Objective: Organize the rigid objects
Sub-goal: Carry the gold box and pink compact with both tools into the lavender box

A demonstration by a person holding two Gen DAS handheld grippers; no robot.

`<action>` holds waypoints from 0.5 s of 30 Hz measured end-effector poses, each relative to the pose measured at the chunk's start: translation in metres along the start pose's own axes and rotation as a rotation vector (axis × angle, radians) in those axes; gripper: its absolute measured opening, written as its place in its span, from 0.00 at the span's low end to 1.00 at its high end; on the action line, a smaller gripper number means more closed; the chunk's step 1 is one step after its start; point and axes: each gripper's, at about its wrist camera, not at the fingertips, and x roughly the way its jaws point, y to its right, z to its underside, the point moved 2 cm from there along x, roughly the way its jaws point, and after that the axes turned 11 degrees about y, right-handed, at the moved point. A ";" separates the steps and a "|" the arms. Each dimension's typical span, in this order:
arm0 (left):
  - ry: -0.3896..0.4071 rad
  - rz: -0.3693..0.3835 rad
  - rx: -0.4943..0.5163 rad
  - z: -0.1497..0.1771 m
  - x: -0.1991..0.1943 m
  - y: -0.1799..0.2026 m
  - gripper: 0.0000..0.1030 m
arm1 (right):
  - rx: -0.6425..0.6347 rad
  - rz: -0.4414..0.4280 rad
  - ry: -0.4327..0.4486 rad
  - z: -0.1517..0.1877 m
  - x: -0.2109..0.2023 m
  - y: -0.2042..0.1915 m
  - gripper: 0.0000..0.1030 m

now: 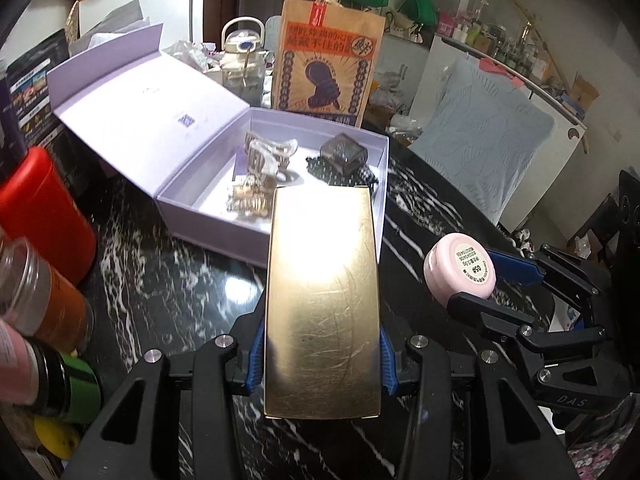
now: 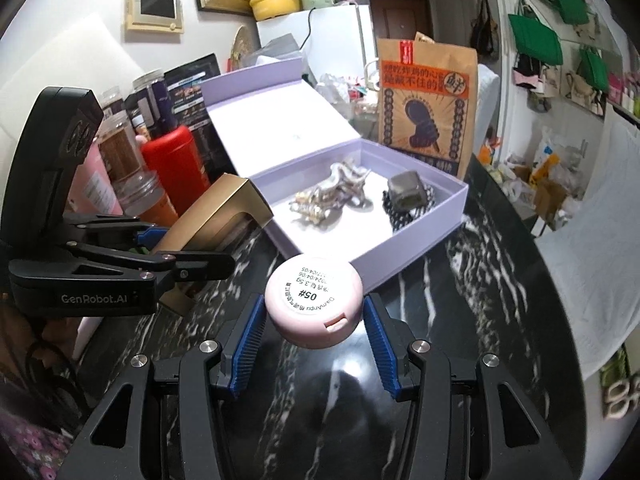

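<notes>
Holding a gold case (image 1: 323,300), the left gripper (image 1: 322,354) is clamped on it; the right gripper (image 2: 314,326) pinches a pink compact (image 2: 314,306). Clips and a dark trinket already lie in the lilac box (image 2: 424,236); both held items likely go in next.

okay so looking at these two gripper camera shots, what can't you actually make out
- Left wrist view: the gold case in the left hand-held gripper hides the near corner of the lilac box; glare washes out its top.
- Both views: the silvery pieces in the box are too tangled to identify.
- Right wrist view: small print on the pink compact is unreadable.
</notes>
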 end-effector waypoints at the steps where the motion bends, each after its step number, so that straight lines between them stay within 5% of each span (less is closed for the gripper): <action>1: 0.004 0.001 0.001 -0.003 0.001 0.000 0.43 | -0.004 0.001 0.005 -0.004 0.001 0.002 0.49; 15: 0.033 0.001 0.026 -0.053 0.026 -0.006 0.43 | -0.040 -0.013 0.035 -0.045 0.024 0.025 0.49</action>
